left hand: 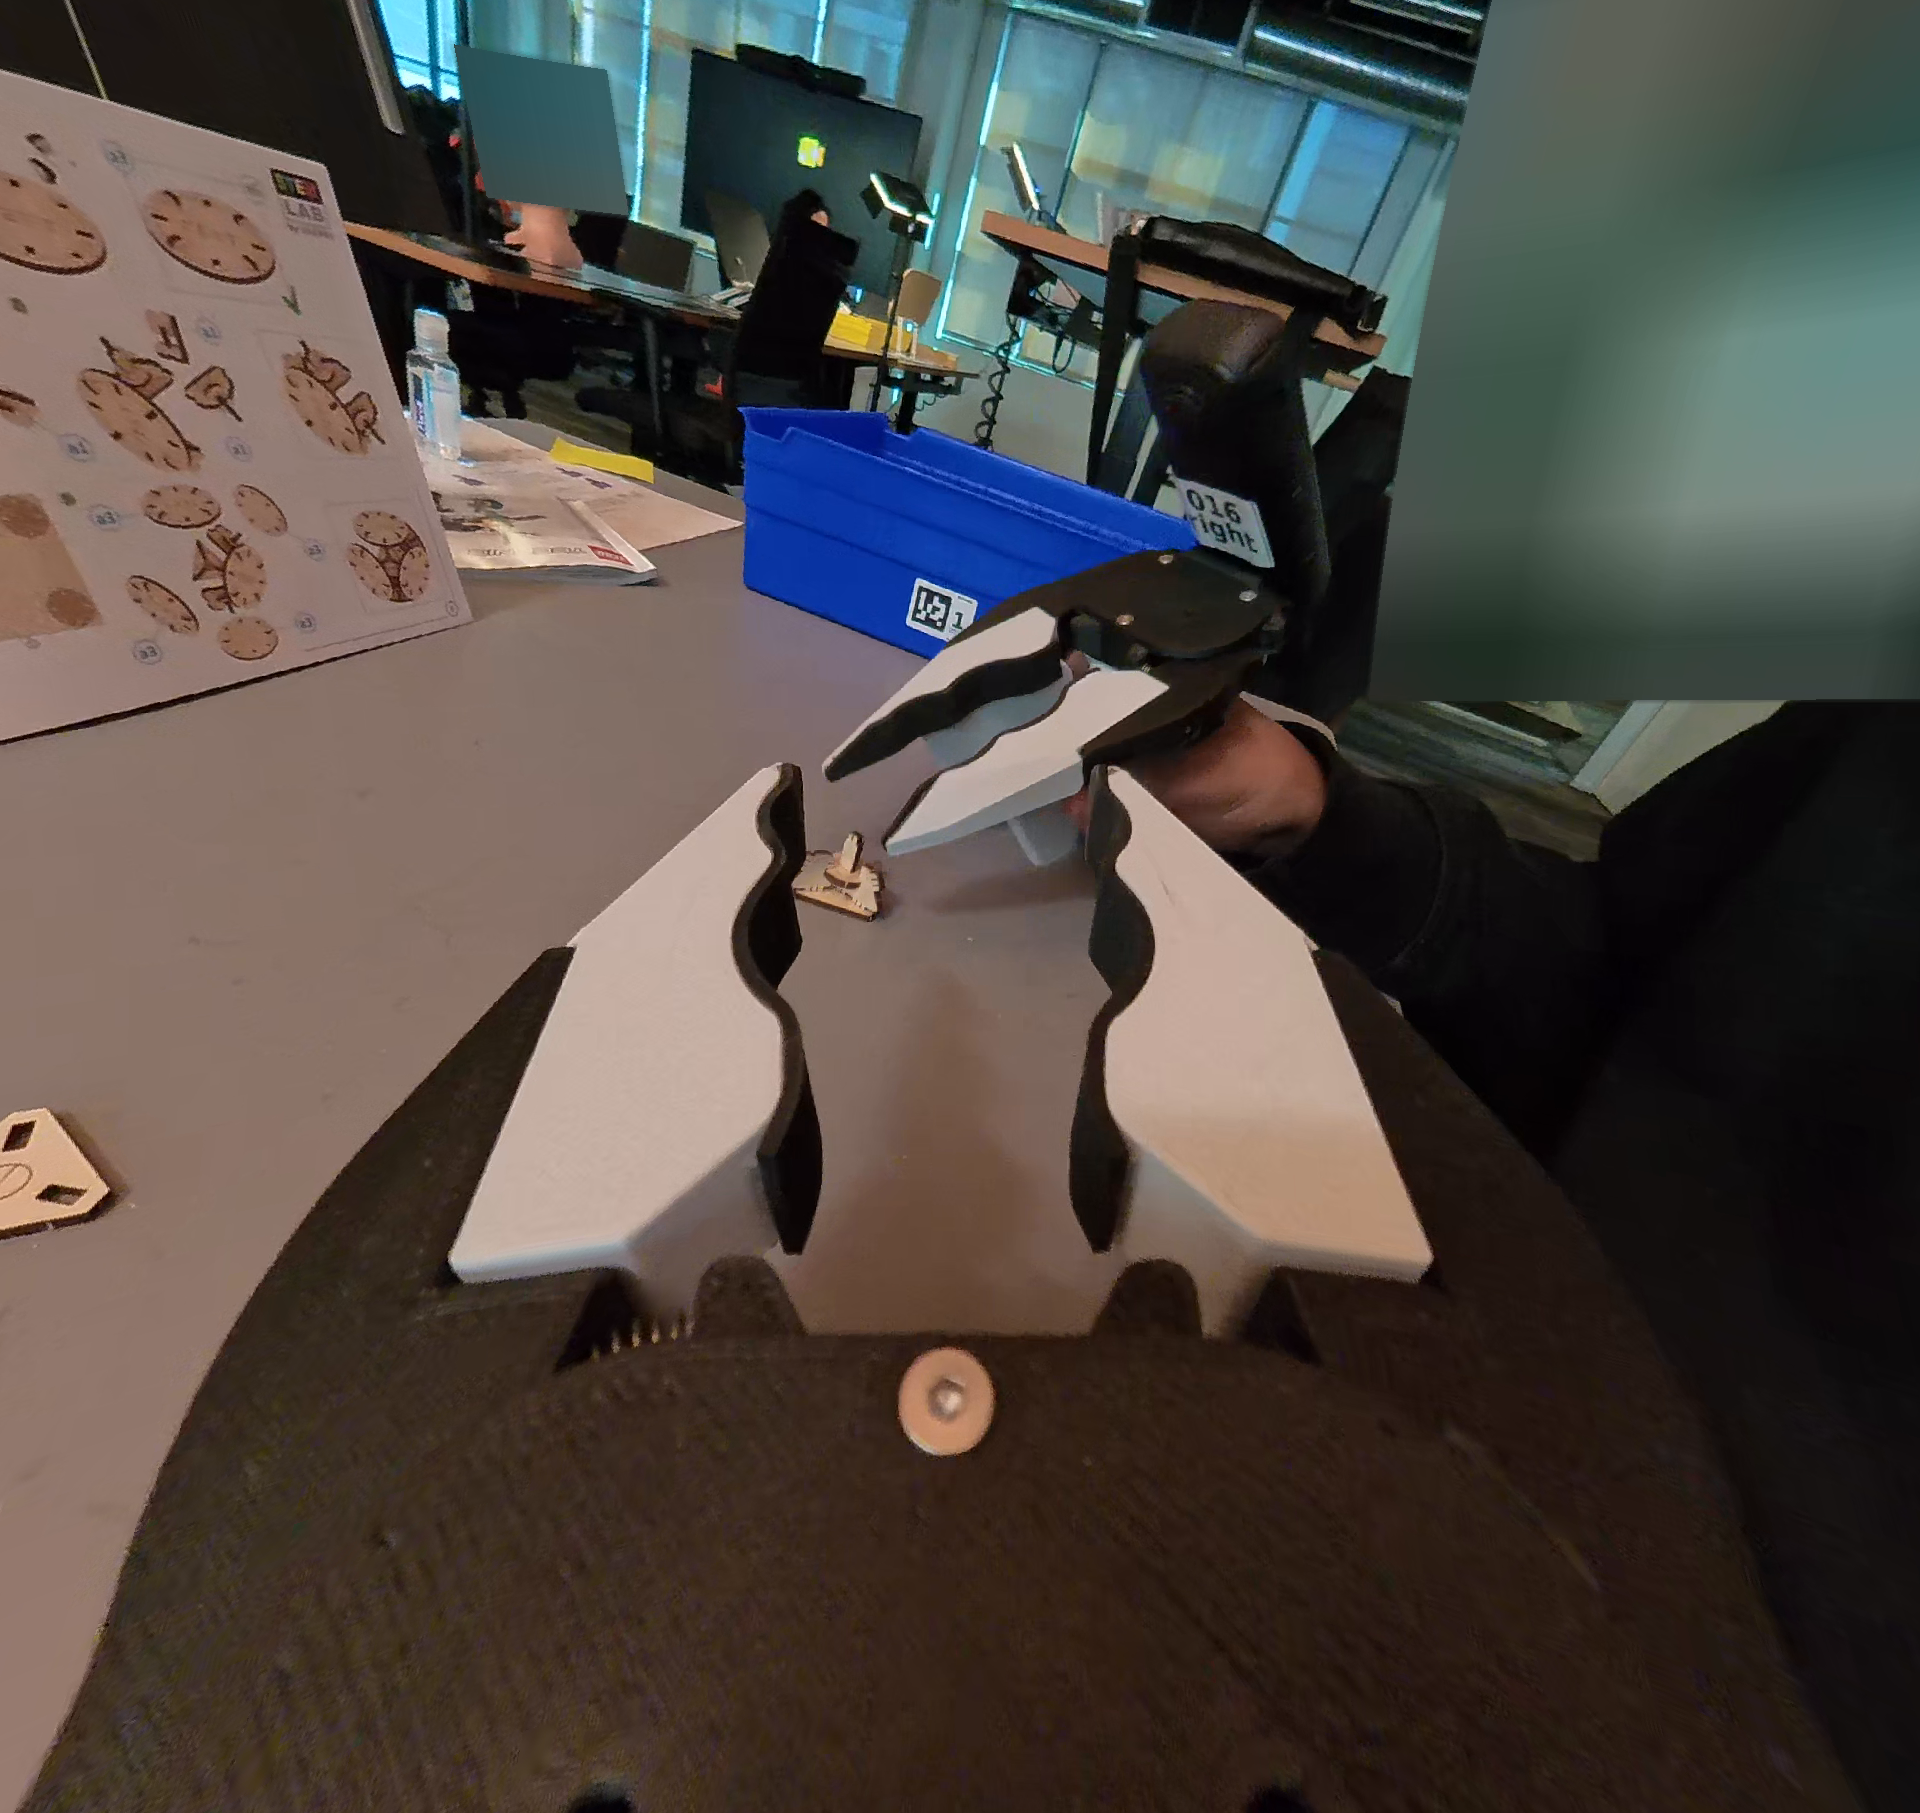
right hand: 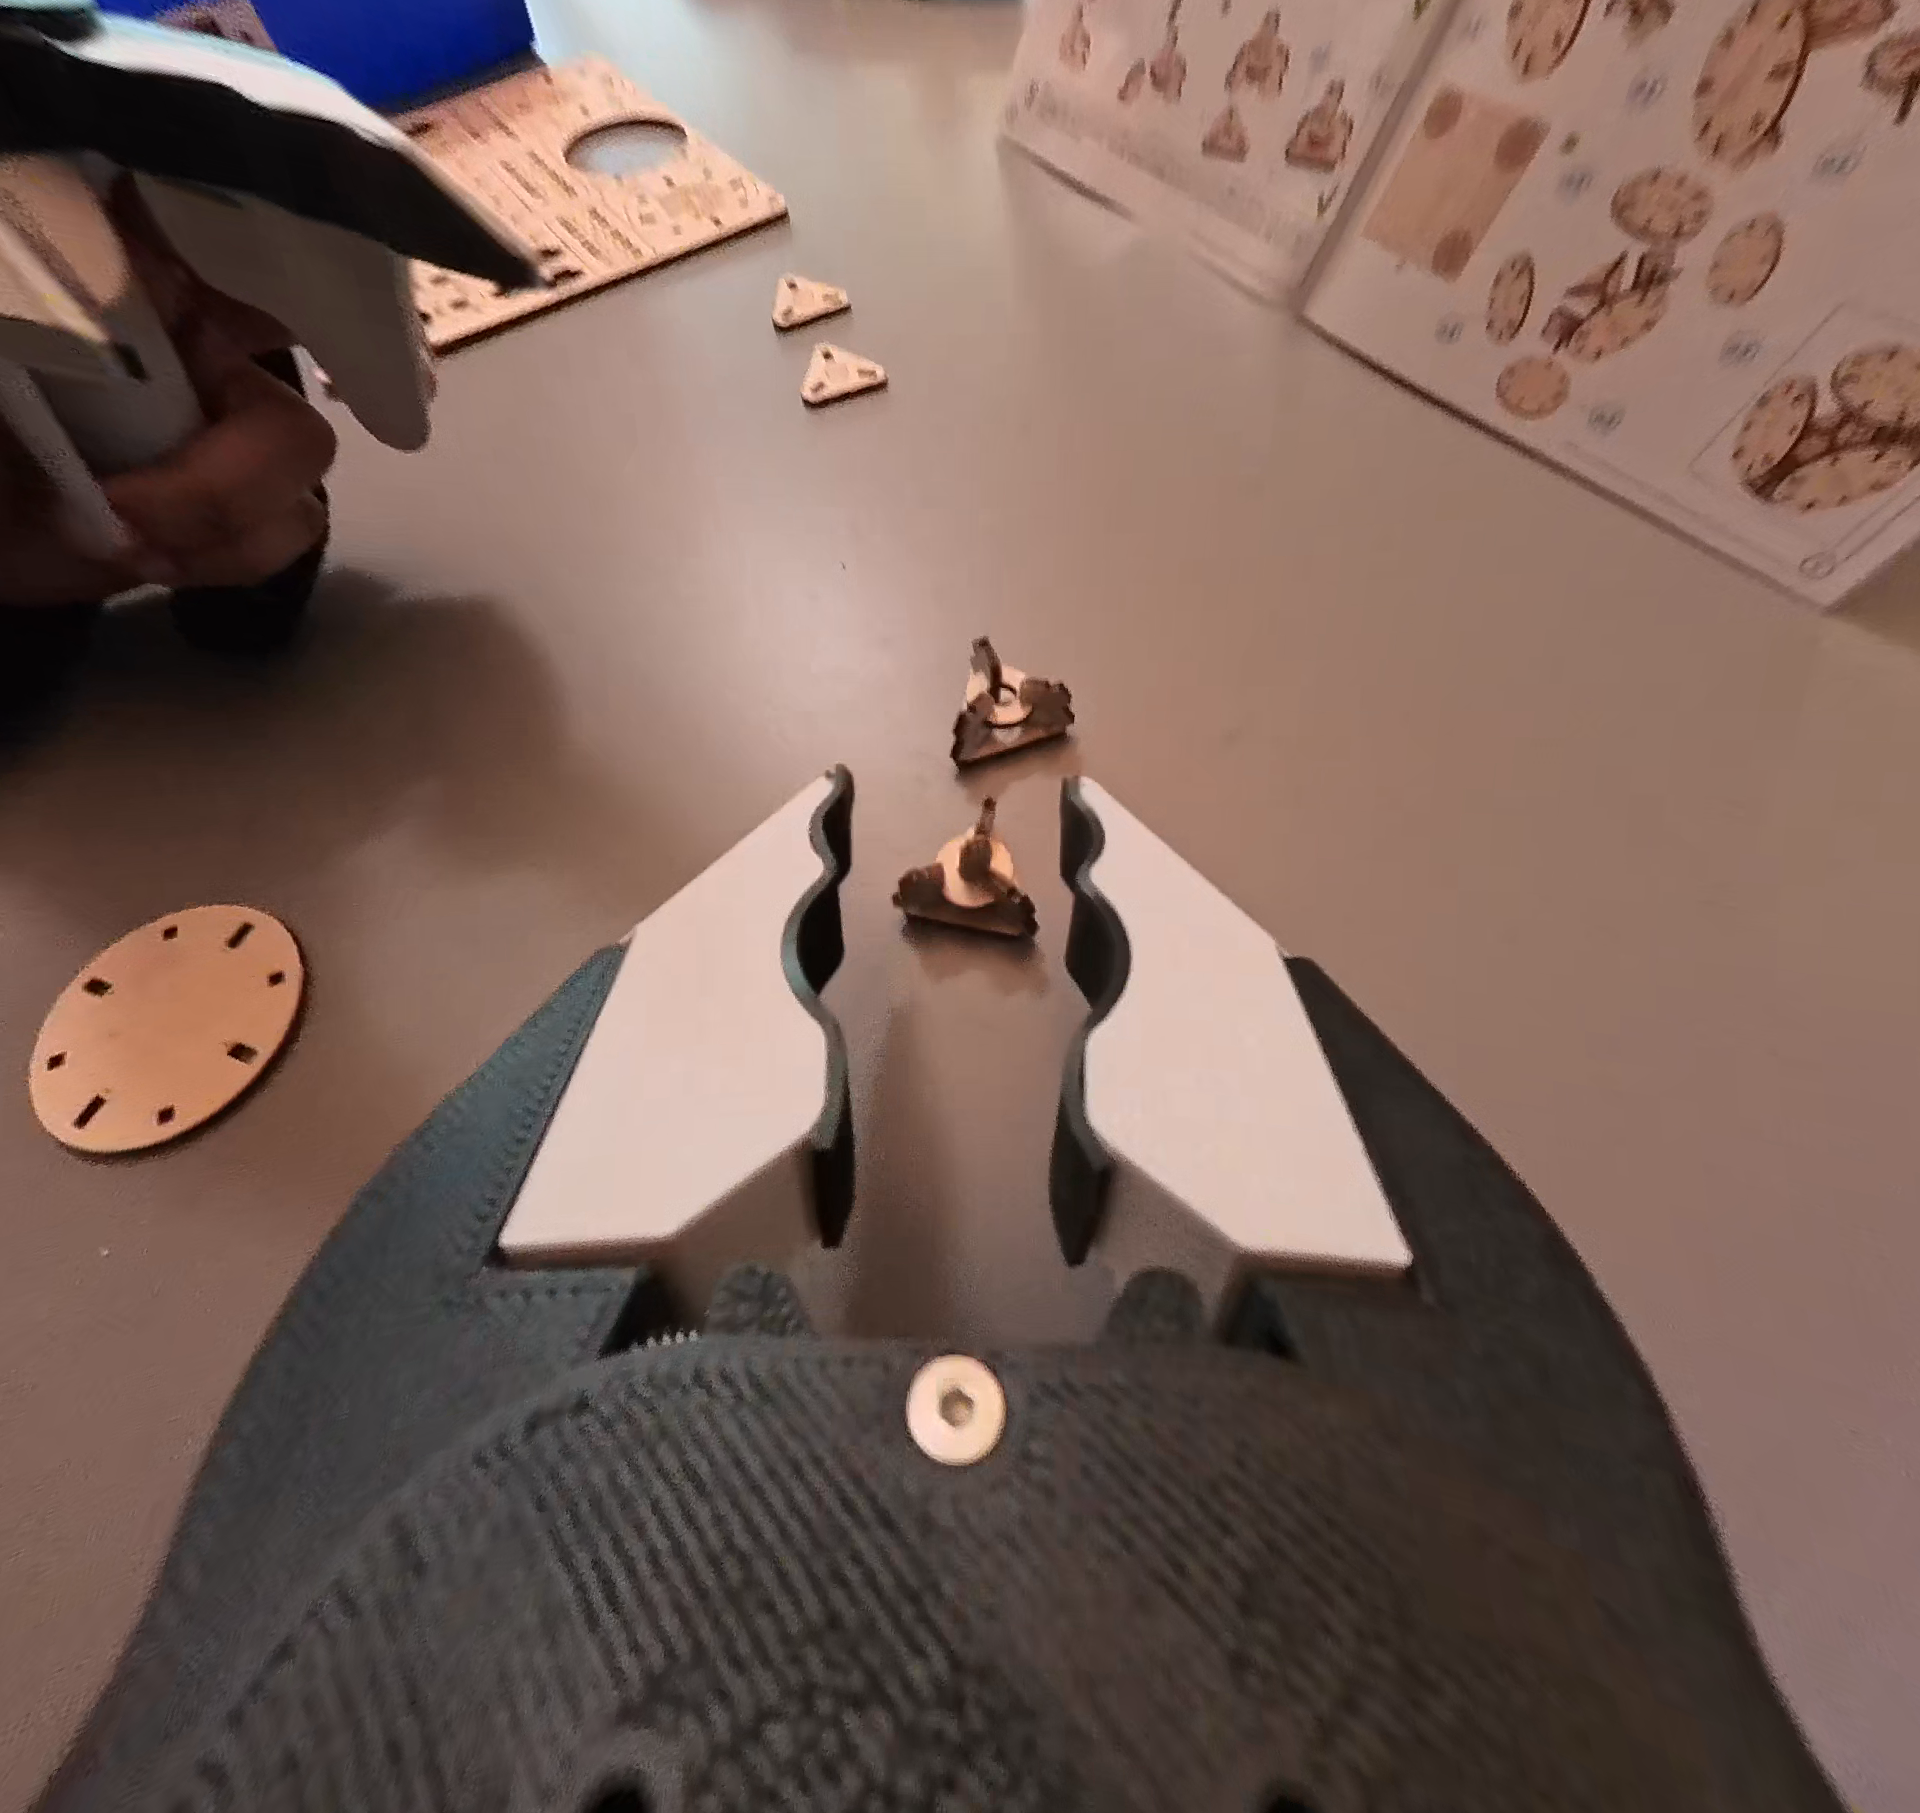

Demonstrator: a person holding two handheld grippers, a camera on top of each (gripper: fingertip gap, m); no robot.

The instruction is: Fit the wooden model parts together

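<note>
Hovering low over the grey counter, the right hand-held gripper stands open around a small triangular wooden assembly with an upright peg, pads clear of it. The left hand-held gripper is open and empty beside it.

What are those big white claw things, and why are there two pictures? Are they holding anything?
Each claw is a hand-held gripper: a person squeezes one in each hand, and a camera sits on each, looking along its two fingers. One picture comes from the left hand-held gripper, the other from the right hand-held gripper. Both are open and hold nothing. On the grey table lie small wooden puzzle pieces: one triangle piece with a peg sits between the right fingers, untouched, another just beyond. There is also a wooden disc, a blue bin and picture instruction sheets.
</note>
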